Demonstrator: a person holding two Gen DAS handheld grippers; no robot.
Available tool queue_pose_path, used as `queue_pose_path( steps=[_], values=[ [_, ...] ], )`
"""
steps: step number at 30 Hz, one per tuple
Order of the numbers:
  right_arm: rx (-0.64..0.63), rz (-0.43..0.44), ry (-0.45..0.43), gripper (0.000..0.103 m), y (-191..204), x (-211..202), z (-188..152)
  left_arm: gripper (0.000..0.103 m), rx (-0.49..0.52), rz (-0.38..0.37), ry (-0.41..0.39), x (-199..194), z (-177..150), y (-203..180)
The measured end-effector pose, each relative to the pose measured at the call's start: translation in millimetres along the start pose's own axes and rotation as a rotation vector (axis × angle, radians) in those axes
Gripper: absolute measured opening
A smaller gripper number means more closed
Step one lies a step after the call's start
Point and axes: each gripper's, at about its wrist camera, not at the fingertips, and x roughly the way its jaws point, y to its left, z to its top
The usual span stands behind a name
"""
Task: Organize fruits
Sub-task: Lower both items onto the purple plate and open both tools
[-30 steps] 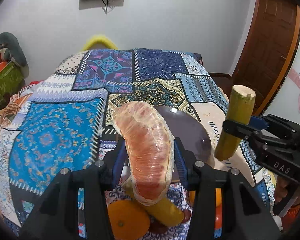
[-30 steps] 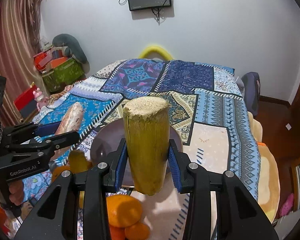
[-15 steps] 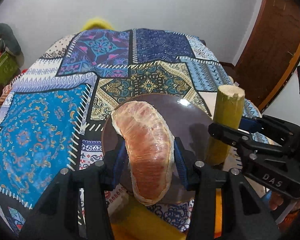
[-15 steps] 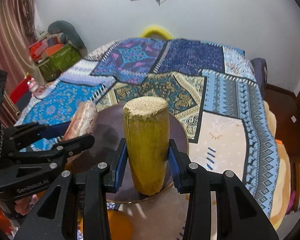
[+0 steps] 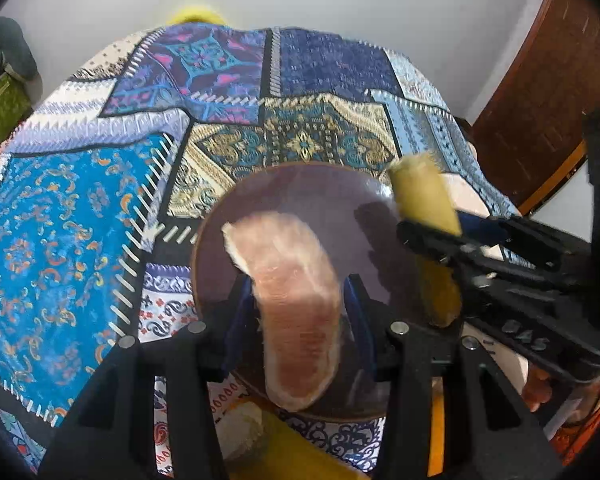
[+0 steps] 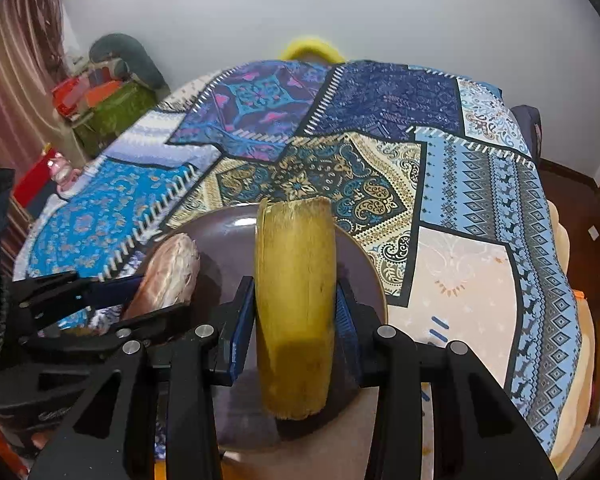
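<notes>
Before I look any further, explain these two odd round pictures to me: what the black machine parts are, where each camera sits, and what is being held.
There is no robot here. A person holds a black two-finger claw in each hand, and a fisheye camera on each claw looks forward along its fingers, which is why the pictures look round.

The left camera shows the left claw shut on a pinkish peeled fruit segment, with the right claw at the picture's right edge. The right camera shows the right claw shut on a yellow-green cut stalk piece.

Both are held over a dark round plate on a patchwork bedspread. Whether either touches the plate is unclear. Another yellow piece lies near the plate.
</notes>
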Motion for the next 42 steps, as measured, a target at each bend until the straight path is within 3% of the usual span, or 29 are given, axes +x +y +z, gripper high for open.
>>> queue_pose_path(
  steps=[9, 14, 25, 31, 42],
  values=[
    [-0.004, -0.022, 0.082, 0.036, -1, 22, -5, 0.048, 0.021, 0.024, -0.035, -14, -1, -2],
    [-0.001, -0.027, 0.062, 0.036, 0, 13, -8, 0.048, 0.032, 0.052, -0.056, -25, -2, -2],
    [-0.053, -0.052, -0.051, 0.036, 28, -56, -18, 0.049, 0.031, 0.088, -0.122, -80, -15, 8],
    [-0.062, -0.033, -0.106, 0.036, 46, -94, -26, 0.054, 0.016, 0.107, -0.159, -119, -28, 21],
    [-0.066, -0.009, -0.15, 0.036, 79, -129, -58, 0.06, 0.05, 0.152, -0.123, -145, -74, 42]
  ],
)
